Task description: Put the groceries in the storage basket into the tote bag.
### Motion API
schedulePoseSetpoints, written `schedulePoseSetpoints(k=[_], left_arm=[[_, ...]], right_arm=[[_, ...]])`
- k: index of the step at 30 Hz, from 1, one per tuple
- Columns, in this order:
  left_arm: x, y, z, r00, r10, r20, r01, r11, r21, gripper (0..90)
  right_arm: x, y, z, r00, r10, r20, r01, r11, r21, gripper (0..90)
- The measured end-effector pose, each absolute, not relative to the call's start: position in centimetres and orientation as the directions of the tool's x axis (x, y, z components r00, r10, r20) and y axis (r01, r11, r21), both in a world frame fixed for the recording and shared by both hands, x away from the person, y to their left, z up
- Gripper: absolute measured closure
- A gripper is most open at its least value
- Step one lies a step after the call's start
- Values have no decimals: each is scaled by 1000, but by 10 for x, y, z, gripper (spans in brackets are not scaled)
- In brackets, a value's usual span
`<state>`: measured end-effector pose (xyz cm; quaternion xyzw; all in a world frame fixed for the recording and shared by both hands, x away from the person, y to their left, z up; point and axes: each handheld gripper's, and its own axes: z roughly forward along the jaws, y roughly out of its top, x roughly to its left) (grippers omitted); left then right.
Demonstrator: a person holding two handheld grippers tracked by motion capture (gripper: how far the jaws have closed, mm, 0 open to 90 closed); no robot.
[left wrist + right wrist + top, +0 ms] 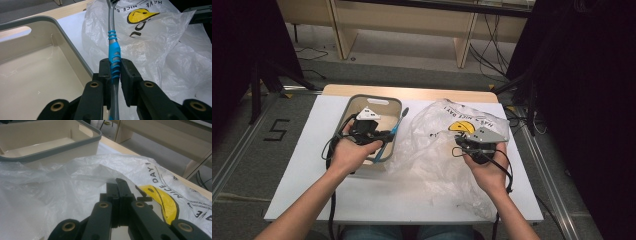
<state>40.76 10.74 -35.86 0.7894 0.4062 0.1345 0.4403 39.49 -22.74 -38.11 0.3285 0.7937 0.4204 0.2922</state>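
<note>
Taking the bin (362,102) as my landmark, and working from it rightward. The main risk sits in my left claw (115,65): it grips the toothbrush (114,51) at one narrow spot on its ribbed blue grip, with the long grey neck reaching far past the pads. I judge that any knock against the bin's grey rim, which runs just beside the handle, could pivot the brush in the pads or slide it out. The head, out beyond the bin, lies over the bag (150,47); it could snag on the crinkled film and drag it instead of slipping inside. To the right of the bin, the film is thin and slick, so it may creep out of my right claw (119,185), and the mouth would then sag shut.

My left claw is clenched on the toothbrush, pads pressing both sides of the blue grip, just off the bin's right wall. My right claw is clamped fully together on a fold of the bag, right of the bin on the tabletop (307,185).
</note>
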Motion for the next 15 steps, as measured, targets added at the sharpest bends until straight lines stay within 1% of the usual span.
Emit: schedulePoseSetpoints(k=[15], left_arm=[[387, 89, -356, 693, 712, -110, 473, -335, 815, 788]], right_arm=[[395, -227, -381, -613, 768, -185, 279, 429, 859, 900]])
